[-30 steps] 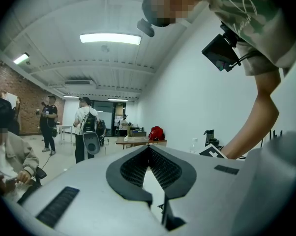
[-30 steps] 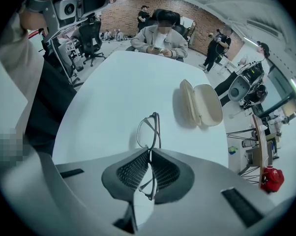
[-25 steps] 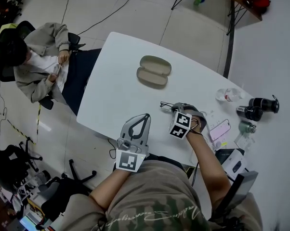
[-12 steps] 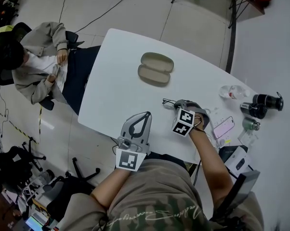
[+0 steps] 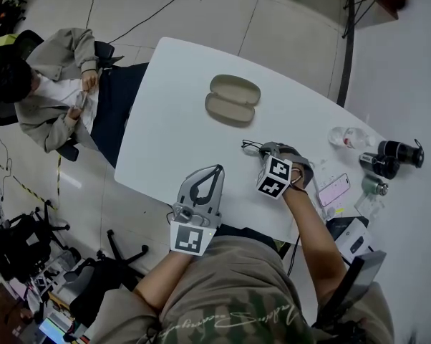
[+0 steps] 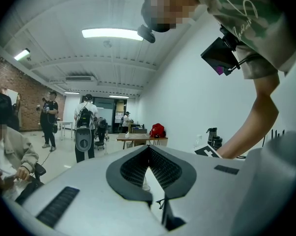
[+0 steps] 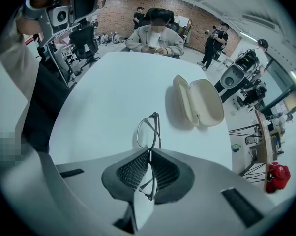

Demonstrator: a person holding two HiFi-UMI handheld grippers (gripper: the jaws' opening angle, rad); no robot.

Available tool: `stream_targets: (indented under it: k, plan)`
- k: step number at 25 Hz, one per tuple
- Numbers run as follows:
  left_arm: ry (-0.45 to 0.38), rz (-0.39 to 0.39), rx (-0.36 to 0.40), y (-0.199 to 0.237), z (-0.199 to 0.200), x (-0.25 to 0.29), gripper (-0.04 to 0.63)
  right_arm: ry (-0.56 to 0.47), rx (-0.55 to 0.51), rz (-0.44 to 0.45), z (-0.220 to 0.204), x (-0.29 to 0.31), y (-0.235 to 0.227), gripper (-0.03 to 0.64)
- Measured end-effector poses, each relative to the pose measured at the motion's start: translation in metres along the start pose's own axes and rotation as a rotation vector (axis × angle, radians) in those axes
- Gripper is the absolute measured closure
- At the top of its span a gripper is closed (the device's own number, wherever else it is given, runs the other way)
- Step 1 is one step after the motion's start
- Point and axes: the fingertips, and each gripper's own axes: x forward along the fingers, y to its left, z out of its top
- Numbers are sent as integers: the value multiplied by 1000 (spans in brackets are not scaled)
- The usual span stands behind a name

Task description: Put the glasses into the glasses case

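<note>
The open beige glasses case [image 5: 232,99] lies on the white table [image 5: 165,135], toward its far side; in the right gripper view the case [image 7: 199,102] sits ahead and to the right. Thin dark-framed glasses [image 7: 149,131] stick out from my right gripper [image 7: 149,151], which is shut on them. From the head view the glasses [image 5: 250,147] and right gripper [image 5: 262,151] are at the table's near right, short of the case. My left gripper [image 5: 219,170] rests at the near edge, jaws shut on nothing, as the left gripper view [image 6: 148,147] also shows.
A person [image 5: 51,92] sits at the table's far left end. On the right end lie a pink phone [image 5: 331,190], a clear bottle [image 5: 346,136], a black flask [image 5: 391,155] and a small jar [image 5: 373,185]. A black box [image 5: 348,239] sits beside my right arm.
The right gripper with the glasses has edged slightly farther from me toward the case. The left gripper has stayed put. The head view has shifted a little.
</note>
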Motion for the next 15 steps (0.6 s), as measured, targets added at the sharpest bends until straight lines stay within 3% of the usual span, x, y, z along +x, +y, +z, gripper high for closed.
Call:
stream_targets:
  k: [15]
  plan:
    - [8, 42, -33, 6, -5, -4, 589, 7, -33, 17, 2, 8, -6, 586]
